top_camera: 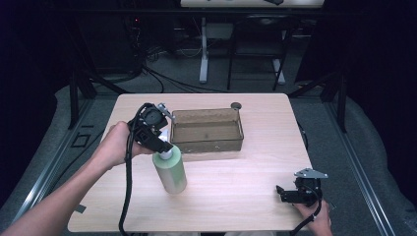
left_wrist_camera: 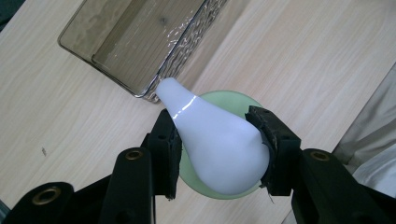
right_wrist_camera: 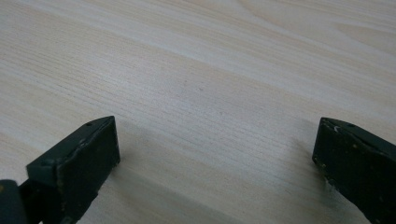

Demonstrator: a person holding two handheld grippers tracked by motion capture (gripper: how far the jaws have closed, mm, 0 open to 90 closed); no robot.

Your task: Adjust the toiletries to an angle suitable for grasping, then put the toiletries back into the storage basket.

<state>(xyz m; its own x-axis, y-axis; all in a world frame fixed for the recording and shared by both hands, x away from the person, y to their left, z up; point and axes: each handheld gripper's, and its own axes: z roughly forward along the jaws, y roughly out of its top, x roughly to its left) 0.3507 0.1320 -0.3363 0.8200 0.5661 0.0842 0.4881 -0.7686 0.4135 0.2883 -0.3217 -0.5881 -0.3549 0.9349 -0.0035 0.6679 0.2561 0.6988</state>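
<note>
R gripper (top_camera: 290, 194) rests at table's (top_camera: 246, 196) near right corner, jaws wide, nothing btwn. L gripper (left_wrist_camera: 217, 149) has clamped the white cap (left_wrist_camera: 215, 149) of the pale-green bottle (top_camera: 169, 172), upright near table's centre-left. Grip looks done; lift & drop into the tinted clear bin (top_camera: 206, 130) toward far edge still left.

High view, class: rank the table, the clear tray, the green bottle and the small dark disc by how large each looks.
1. table
2. clear tray
3. green bottle, though it rises toward the camera, so it may look bigger than it is
4. small dark disc
</note>
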